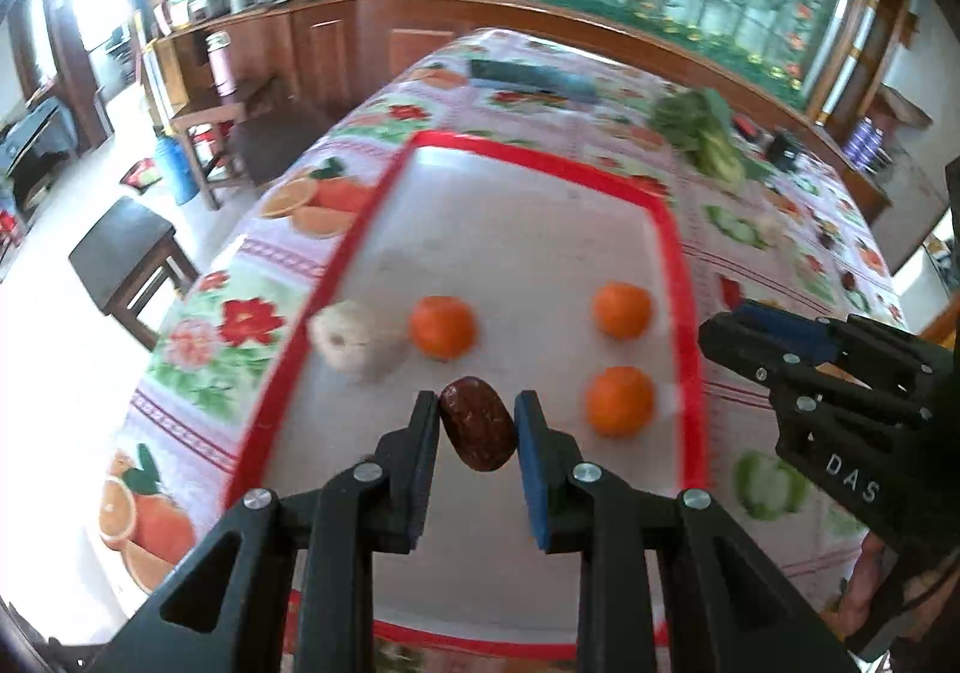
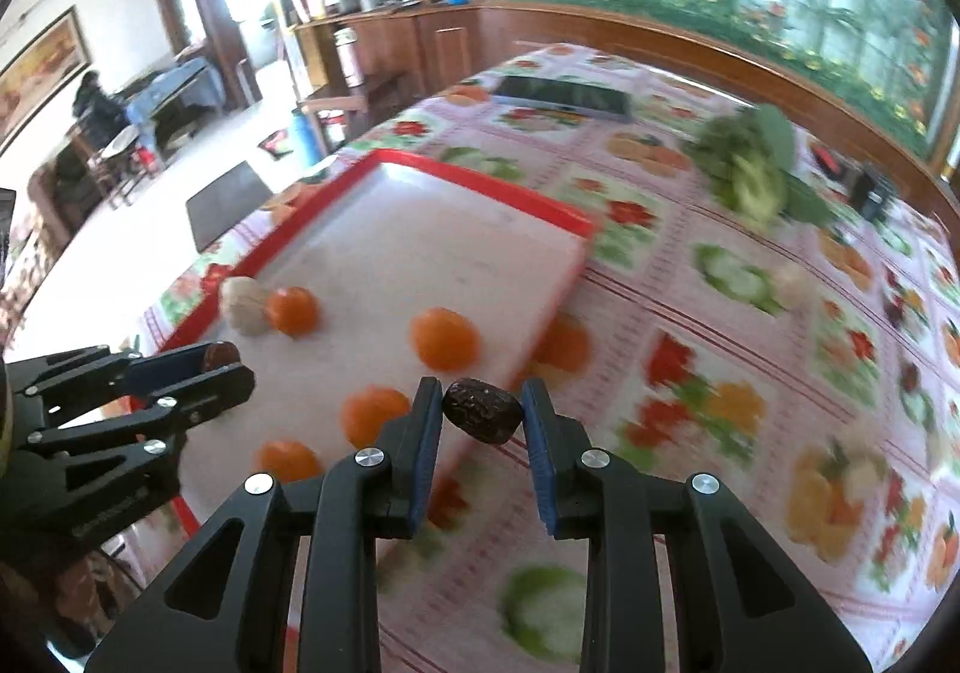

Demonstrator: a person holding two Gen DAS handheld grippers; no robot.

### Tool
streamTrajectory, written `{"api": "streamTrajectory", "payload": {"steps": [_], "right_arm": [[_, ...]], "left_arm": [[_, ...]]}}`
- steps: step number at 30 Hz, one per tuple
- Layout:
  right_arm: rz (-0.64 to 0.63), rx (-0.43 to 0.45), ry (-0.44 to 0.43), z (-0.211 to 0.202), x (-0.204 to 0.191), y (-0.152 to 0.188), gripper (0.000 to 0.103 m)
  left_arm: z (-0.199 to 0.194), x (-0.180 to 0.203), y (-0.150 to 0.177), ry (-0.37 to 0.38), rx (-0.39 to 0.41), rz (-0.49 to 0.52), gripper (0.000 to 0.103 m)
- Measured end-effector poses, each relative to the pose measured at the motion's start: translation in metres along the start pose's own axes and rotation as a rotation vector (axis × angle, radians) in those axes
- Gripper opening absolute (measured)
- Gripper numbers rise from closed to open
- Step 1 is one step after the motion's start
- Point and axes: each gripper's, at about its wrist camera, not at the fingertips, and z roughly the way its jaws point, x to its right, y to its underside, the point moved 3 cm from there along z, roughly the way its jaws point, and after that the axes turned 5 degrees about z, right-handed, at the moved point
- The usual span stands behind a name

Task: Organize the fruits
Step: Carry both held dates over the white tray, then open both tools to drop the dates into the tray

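Observation:
A white tray [image 1: 540, 145] with a red rim [image 2: 480, 181] lies on the flowered tablecloth. On it are small oranges [image 1: 443, 326] [image 2: 444, 338] and a pale garlic-like bulb [image 1: 357, 340] [image 2: 243, 304]. My left gripper [image 1: 478, 421] hangs over the tray's near part, shut on a dark red-brown date [image 1: 478, 424]. My right gripper [image 2: 482, 412] is shut on a second date [image 2: 482, 410] above the tray's right edge. Each gripper shows in the other's view: the right gripper [image 1: 720, 328] at the tray's right side, the left gripper [image 2: 231, 364] with its date [image 2: 221, 355] at the left.
Green leafy vegetables [image 1: 702, 133] [image 2: 750, 163] lie on the table beyond the tray. A dark phone [image 1: 528, 76] [image 2: 564, 97] rests near the far edge. A pale bulb [image 2: 792, 277] sits on the cloth at the right. Stools and a wooden cabinet stand at the left.

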Motion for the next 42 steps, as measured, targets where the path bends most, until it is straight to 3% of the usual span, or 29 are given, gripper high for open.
{"api": "streamTrajectory", "payload": {"steps": [8, 21, 25, 29, 39, 42], "right_arm": [[-0.057, -0.063, -0.035, 0.044, -0.038, -0.012, 0.027], [-0.104, -0.121, 0.001, 0.069, -0.043, -0.007, 0.027], [-0.138, -0.113, 0.033, 0.069, -0.046, -0.004, 0.036], [-0.123, -0.119, 0.034, 0.065, -0.042, -0.003, 0.036], [-0.102, -0.087, 0.045, 0.032, -0.034, 0.004, 0.039], [-0.094, -0.064, 0.064, 0.017, -0.026, 0.006, 0.045]], "left_arm": [[0.024, -0.022, 0.0, -0.023, -0.043, -0.022, 0.028], [0.044, -0.024, 0.001, -0.033, -0.096, -0.016, 0.029], [0.043, -0.024, 0.002, -0.057, -0.105, -0.018, 0.041], [0.039, -0.027, 0.005, -0.076, -0.103, -0.033, 0.057], [0.014, -0.015, 0.009, -0.072, -0.063, -0.04, 0.065], [0.007, -0.005, 0.009, -0.07, -0.051, -0.028, 0.067]]}}
